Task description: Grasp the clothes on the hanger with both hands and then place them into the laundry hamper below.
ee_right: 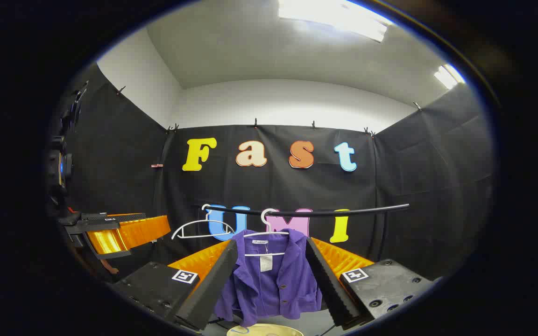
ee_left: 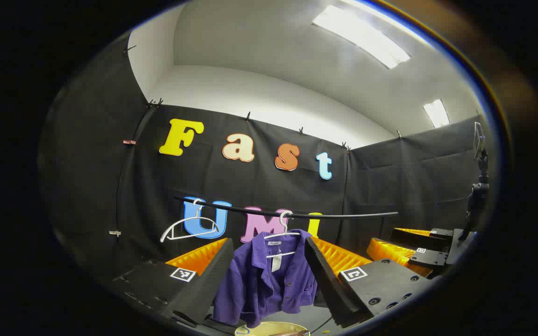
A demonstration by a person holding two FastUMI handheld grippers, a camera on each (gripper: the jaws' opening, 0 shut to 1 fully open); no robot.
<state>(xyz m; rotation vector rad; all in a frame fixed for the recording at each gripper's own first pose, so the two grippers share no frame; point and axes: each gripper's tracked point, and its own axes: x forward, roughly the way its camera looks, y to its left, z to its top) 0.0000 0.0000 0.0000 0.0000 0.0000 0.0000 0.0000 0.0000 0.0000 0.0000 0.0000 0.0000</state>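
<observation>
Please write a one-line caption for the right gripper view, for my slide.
Open right gripper faces a purple shirt hanging on a rail, beside an empty hanger.

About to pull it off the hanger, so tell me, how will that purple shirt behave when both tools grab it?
The purple shirt hangs in soft folds, so it is probably floppy and will sag between grips. It looks light. Its white hanger only hooks over the black rail, so it may swing or lift off.

Layout. Rail [ee_right: 306, 213] spans the back wall; an empty hanger [ee_right: 201, 229] hangs on it left of a second hanger [ee_right: 266, 231] bearing the shirt [ee_right: 269, 284]. Hamper rim [ee_right: 264, 330] lies below the shirt. Left gripper [ee_right: 110, 233] stands far left.
</observation>
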